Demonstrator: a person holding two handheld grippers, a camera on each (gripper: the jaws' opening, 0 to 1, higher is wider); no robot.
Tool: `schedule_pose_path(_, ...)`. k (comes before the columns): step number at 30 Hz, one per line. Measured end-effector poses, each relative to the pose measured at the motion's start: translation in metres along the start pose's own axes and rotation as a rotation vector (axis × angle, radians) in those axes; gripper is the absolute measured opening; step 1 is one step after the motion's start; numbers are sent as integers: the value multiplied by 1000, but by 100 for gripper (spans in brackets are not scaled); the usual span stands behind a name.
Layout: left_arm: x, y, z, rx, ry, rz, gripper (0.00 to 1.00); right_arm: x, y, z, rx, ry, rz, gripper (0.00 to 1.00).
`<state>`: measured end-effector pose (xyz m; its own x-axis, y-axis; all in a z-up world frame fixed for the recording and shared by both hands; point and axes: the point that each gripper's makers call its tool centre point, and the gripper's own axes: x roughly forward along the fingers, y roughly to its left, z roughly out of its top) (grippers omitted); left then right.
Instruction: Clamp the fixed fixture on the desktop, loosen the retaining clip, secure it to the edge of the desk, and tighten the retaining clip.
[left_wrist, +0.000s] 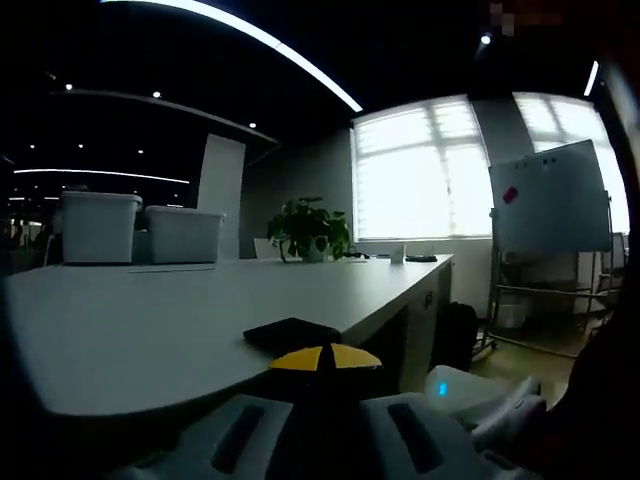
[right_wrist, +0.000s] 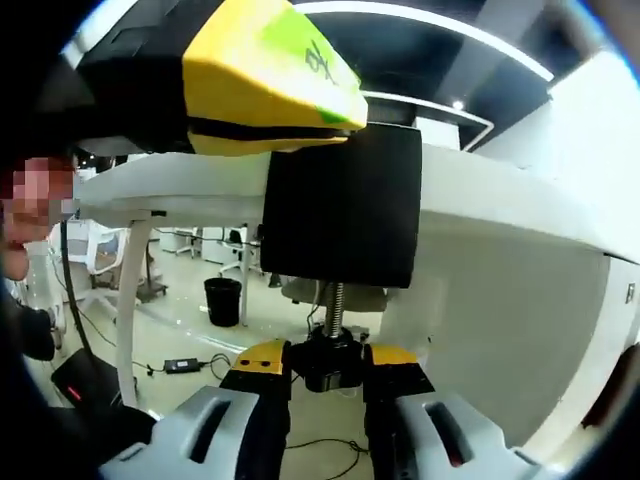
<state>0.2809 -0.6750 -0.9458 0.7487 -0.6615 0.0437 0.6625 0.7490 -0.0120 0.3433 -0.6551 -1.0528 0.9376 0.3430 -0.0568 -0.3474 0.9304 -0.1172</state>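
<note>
Table (left_wrist: 150, 330) serving as the landmark: its pale top is spreading away from the left gripper view, and its edge is crossing the right gripper view from below (right_wrist: 500, 200). On the far part of that top, two white bins (left_wrist: 100, 225) are standing side by side, with a potted plant (left_wrist: 308, 228) further along toward the window; a whiteboard (left_wrist: 550, 198) is standing on the floor beyond the table's end.

Fixture (right_wrist: 340, 200), black with a yellow upper part, is sitting astride the table edge: the yellow part is lying above the top, and the black block is hanging against the underside. A threaded screw (right_wrist: 335, 300) is running down from the block to a dark knob, the retaining clip (right_wrist: 328, 365), well below the table edge. In the left gripper view the same fixture's yellow and black top (left_wrist: 322, 358) is resting at the near table edge.

Right tool (right_wrist: 328, 372) is closing its yellow-tipped jaws on the retaining clip from both sides. Left tool (left_wrist: 325, 425) is pressing close to the fixture's top; whether it is gripping cannot be told, as the jaw tips are hidden.

Progress, as a judgement: the fixture appears to be already placed on the table edge, so tightening the retaining clip is the step in hand; whether it is fully tight cannot be told.
</note>
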Motion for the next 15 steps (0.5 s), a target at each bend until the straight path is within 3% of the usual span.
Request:
schedule_pose_path(4, 0, -1, -1, 13, 7, 0, 1, 1, 4, -1, 6, 13, 102, 25)
schedule_pose_path(15, 0, 1, -1, 10, 12, 2, 1, -4, 23, 2, -16, -29, 632, 25)
